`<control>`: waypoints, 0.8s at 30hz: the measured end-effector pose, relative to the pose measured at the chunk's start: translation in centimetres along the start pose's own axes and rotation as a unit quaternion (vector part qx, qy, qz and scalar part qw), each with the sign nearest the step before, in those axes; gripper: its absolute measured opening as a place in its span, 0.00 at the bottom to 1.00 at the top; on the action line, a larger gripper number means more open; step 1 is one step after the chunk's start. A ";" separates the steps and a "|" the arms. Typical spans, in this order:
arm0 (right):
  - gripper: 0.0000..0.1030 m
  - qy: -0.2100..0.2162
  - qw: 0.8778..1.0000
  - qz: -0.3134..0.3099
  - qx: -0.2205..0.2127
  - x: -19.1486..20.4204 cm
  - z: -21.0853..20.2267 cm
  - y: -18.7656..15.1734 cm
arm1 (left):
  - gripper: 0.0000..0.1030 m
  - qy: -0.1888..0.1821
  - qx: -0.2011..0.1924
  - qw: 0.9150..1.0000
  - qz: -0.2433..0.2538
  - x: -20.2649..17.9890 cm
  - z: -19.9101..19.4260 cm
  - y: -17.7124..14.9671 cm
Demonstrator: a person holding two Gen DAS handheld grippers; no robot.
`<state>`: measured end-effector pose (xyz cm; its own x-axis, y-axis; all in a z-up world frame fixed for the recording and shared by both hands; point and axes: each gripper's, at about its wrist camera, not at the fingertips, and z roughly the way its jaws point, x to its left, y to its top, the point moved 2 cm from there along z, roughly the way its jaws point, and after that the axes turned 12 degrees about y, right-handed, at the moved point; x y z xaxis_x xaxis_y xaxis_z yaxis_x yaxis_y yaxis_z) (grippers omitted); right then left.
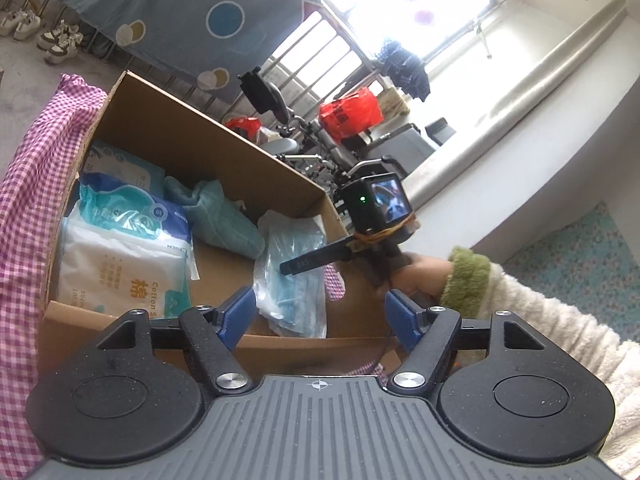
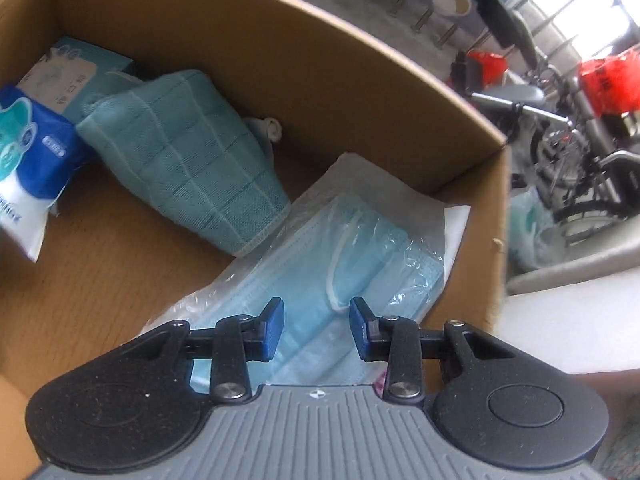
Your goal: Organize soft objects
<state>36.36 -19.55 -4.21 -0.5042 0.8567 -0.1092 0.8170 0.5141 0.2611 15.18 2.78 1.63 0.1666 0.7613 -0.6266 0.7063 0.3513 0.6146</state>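
A cardboard box [image 1: 192, 136] holds soft goods: a clear bag of blue face masks [image 1: 294, 276], a folded teal cloth [image 1: 224, 216], a white cotton tissue pack [image 1: 120, 268] and a blue-and-white pack [image 1: 132, 208]. My left gripper [image 1: 320, 312] is open and empty above the box's near edge. My right gripper [image 2: 316, 320] is open, just above the mask bag [image 2: 340, 256], inside the box [image 2: 460, 168]. The teal cloth [image 2: 192, 156] lies beyond it. The right gripper's body [image 1: 372, 208] shows in the left wrist view at the box's right side.
A pink checked cloth [image 1: 28, 184] drapes over the box's left side. A wheelchair [image 2: 580, 152] with red bags [image 1: 352, 112] stands behind the box. A bed with a spotted blue sheet [image 1: 168, 4] and shoes [image 1: 40, 32] are further back. A white ledge [image 1: 520, 160] runs to the right.
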 end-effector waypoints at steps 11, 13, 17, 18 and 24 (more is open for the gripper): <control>0.38 0.095 0.994 -0.003 -0.060 1.0 -3.8 0.6 | 0.78 -0.001 -0.006 1.000 -0.006 0.9 -0.4 -0.1; 0.38 0.160 0.986 -0.008 -0.056 2.3 -4.7 0.5 | 0.82 0.002 -0.006 1.000 -0.004 1.1 -0.5 -0.1; 0.38 0.200 0.979 -0.031 0.002 4.8 -2.8 -0.1 | 0.94 0.009 -0.011 1.000 -0.003 1.4 -1.1 -0.1; 0.38 0.198 0.979 -0.033 0.020 5.2 -2.0 -0.3 | 0.95 0.009 -0.013 1.000 -0.004 1.5 -1.3 -0.2; 0.37 0.209 0.975 -0.006 0.081 3.1 -0.6 -2.7 | 0.97 0.021 -0.019 1.000 -0.002 2.1 -2.4 -0.6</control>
<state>32.40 -18.31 -4.71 -0.5558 0.7763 0.2974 0.8272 0.5521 0.1045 13.44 5.45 1.03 0.1331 0.7818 -0.6092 0.6797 0.3753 0.6302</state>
